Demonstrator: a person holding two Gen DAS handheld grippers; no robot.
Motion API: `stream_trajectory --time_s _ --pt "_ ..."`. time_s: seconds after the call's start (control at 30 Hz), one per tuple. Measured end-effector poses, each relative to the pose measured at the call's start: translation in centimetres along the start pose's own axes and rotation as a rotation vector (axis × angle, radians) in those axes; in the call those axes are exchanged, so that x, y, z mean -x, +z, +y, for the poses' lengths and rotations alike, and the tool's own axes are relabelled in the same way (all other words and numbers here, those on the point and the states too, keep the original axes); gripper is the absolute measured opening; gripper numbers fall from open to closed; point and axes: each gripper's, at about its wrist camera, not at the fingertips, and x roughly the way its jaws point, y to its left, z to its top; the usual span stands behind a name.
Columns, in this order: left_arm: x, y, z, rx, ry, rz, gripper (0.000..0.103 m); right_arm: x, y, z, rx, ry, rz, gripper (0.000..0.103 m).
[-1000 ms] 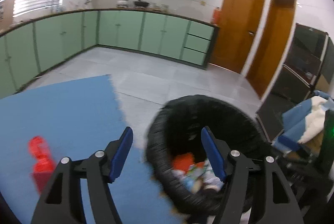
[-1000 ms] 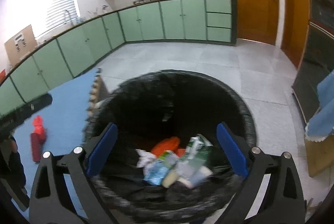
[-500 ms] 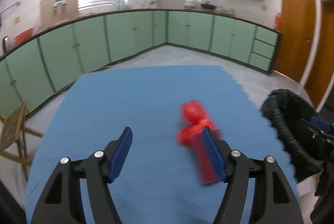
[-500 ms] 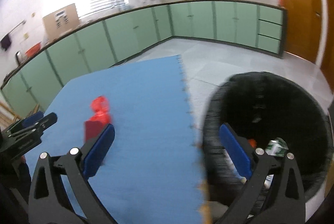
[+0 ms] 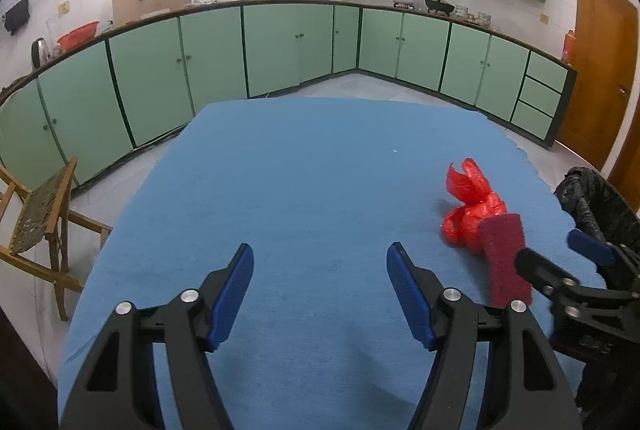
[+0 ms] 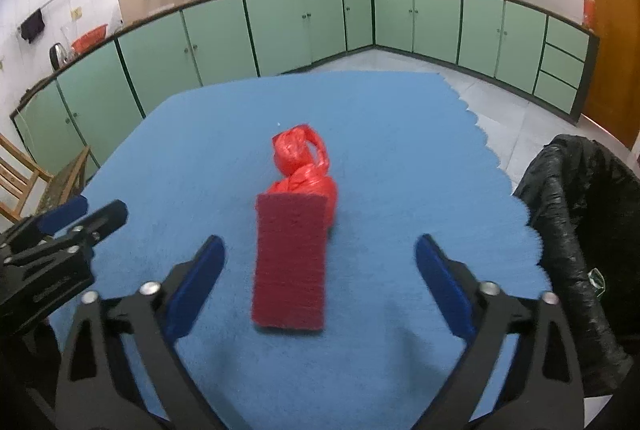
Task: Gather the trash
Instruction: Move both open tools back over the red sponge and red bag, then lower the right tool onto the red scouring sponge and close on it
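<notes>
Closing, though wide apart and pressing on nothing, the right gripper (image 6: 320, 266) hangs over the mat (image 6: 400, 133) with the red pad (image 6: 289, 262) lying flat between its jaws. Just past the pad, touching its far end, sits the knotted red bag (image 6: 304, 165); contents not visible. Left gripper (image 5: 320, 270): jaws apart, only bare mat between them, pad and bag off to its right. Bin (image 6: 580, 209) with black liner stands just off the mat's right edge; its inside is hidden from both views.
</notes>
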Motion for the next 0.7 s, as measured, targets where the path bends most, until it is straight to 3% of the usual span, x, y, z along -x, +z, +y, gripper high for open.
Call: stream_trajectory --time_s 0.13,0.43,0.7 --pt "-0.3 -0.1 0.5 0.013 -0.005 0.006 0.068 -1.3 -0.4 0.5 -0.001 -0.009 0.041 0.078" --pt "-0.8 -0.2 0.3 0.019 -0.018 0.020 0.068 -2.3 -0.9 0.6 -0.014 0.073 0.100 0.042" --pt "-0.8 0.0 -0.6 0.009 -0.034 0.023 0.068 -0.5 -0.5 -0.4 -0.029 0.106 0.088 0.040"
